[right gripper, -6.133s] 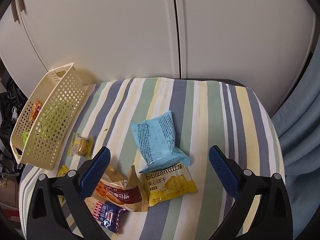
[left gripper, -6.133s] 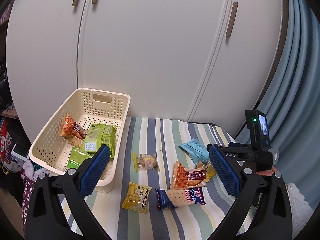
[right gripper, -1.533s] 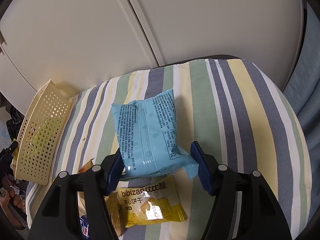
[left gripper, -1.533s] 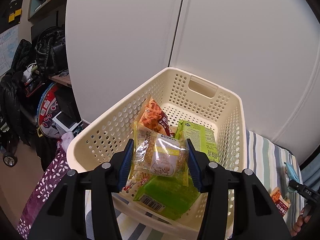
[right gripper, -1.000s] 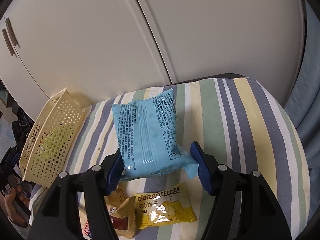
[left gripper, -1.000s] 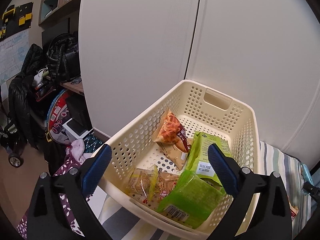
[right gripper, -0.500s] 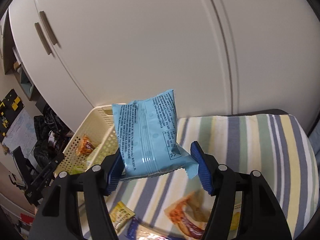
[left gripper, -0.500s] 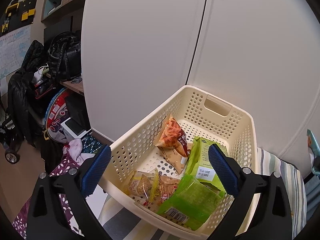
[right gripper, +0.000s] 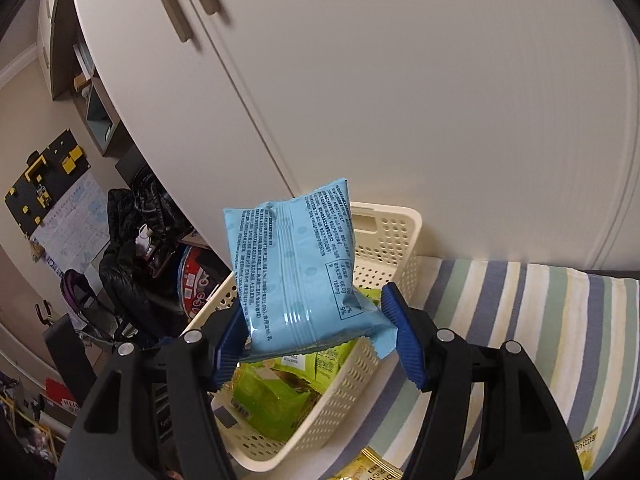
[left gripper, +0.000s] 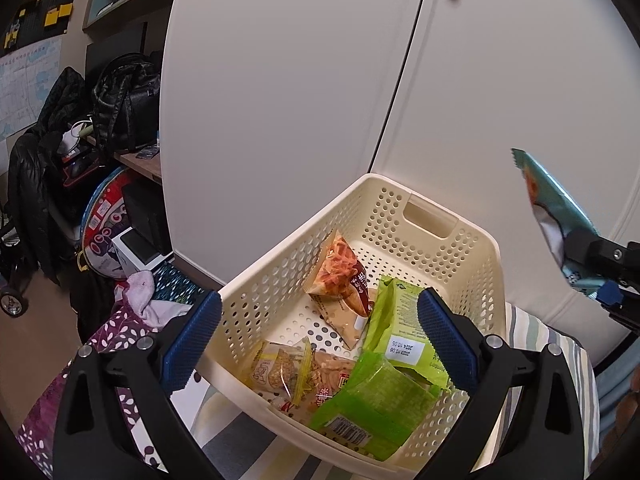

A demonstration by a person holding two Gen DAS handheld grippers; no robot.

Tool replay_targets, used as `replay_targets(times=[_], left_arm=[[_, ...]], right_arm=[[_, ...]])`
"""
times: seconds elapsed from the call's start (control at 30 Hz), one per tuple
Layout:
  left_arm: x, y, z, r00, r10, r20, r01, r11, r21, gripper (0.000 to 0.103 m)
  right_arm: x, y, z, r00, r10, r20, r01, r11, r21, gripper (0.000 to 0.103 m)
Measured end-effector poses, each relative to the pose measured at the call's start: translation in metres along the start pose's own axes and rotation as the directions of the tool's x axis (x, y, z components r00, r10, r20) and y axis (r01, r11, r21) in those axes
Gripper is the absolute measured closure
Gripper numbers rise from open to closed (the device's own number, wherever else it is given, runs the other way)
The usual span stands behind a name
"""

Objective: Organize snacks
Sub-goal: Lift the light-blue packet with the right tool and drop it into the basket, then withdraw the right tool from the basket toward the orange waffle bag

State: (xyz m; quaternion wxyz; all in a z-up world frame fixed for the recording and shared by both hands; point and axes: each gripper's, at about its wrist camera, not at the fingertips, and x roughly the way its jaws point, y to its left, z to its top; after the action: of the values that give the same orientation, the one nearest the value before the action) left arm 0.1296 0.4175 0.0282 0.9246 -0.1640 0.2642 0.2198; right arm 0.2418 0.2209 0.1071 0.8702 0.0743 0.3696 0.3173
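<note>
One basket (left gripper: 436, 222) — two green packets (left gripper: 400, 340).

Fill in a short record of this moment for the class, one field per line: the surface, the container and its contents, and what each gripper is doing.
surface: striped cloth
container: cream perforated basket, on the cloth's edge
in basket: orange snack packet, two green packets, clear-wrapped biscuit pack
left gripper: open, empty, over the basket
right gripper: shut on the light blue packet, held near the basket
left on cloth: yellow packet
</note>
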Motion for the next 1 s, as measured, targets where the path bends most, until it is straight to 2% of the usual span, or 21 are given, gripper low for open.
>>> replay_targets(times=[0.17,0.4,0.7,0.73,0.8,1.0], left_arm=[[-0.001,0.003,0.001,1.0,0.0,0.008,0.0,1.0,-0.01,0.003],[-0.002,0.003,0.002,1.0,-0.009,0.01,0.009,1.0,-0.017,0.003],[-0.003,0.002,0.002,1.0,-0.022,0.014,0.022,0.999,-0.023,0.003],[-0.004,0.001,0.002,1.0,-0.024,0.014,0.024,0.999,-0.022,0.003],[-0.005,-0.001,0.002,0.999,-0.03,0.018,0.031,0.999,-0.019,0.003],[-0.014,-0.016,0.002,0.997,-0.072,0.032,0.072,0.997,0.018,0.003]], right_arm=[[0.035,0.019,-0.001,0.998,-0.04,-0.046,0.039,0.999,-0.026,0.037],[0.057,0.028,-0.003,0.995,-0.061,-0.08,0.057,0.997,-0.049,0.033],[0.043,0.027,-0.005,0.995,-0.073,-0.063,0.07,0.996,-0.06,0.032],[0.039,0.026,-0.005,0.995,-0.079,-0.059,0.075,0.995,-0.06,0.029],[0.03,0.021,-0.006,0.995,-0.091,-0.048,0.089,0.995,-0.052,0.025],[0.002,-0.003,-0.01,0.99,-0.137,-0.032,0.137,0.991,-0.011,0.024]])
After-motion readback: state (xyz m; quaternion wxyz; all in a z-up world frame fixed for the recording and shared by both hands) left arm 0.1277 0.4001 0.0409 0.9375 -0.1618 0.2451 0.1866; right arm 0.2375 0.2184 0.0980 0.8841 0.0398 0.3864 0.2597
